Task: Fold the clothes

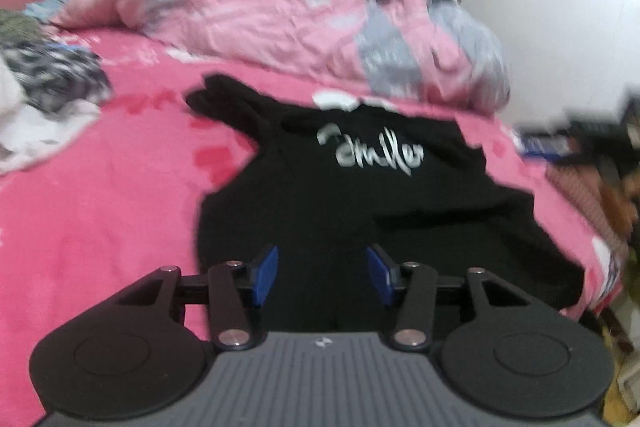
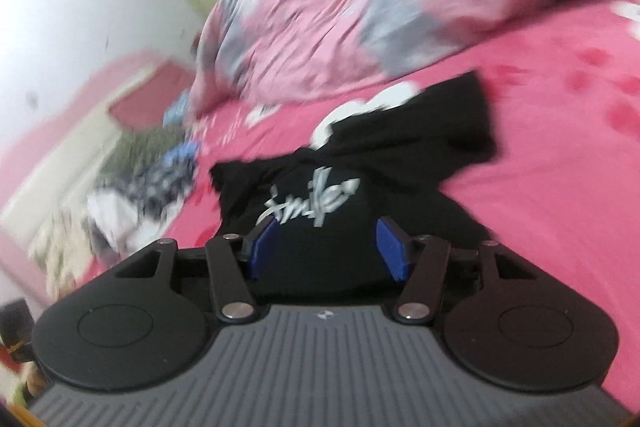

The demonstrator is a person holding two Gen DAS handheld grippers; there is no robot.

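1. Your left gripper (image 1: pixel 323 274) hangs above the near part of the black T-shirt (image 1: pixel 344 211), its blue pads (image 1: pixel 265 277) parted to a middling gap with nothing pinched between them.
2. Your right gripper (image 2: pixel 326 250) is likewise parted to a middling gap, blue pads (image 2: pixel 393 251) clear of the cloth; the black T-shirt (image 2: pixel 360 155) shows through the gap but is not gripped.
3. The shirt lies on the pink bedsheet (image 1: pixel 100 207), front up, with pale script lettering (image 1: pixel 370 151) across the chest. In the left view one sleeve (image 1: pixel 224 103) stretches away to the upper left.
4. From the right wrist the lettering (image 2: pixel 310 203) sits just beyond the pads, and a sleeve (image 2: pixel 464 119) spreads toward the upper right on the sheet (image 2: pixel 560 187).
5. A rumpled pink and grey quilt (image 1: pixel 280 11) is heaped beyond the shirt, near its collar end.
6. A pile of other clothes (image 1: pixel 52 83), patterned dark and white, lies on the sheet well apart from the shirt, at the left.
7. Both views are blurred, so finer folds in the shirt cannot be told.
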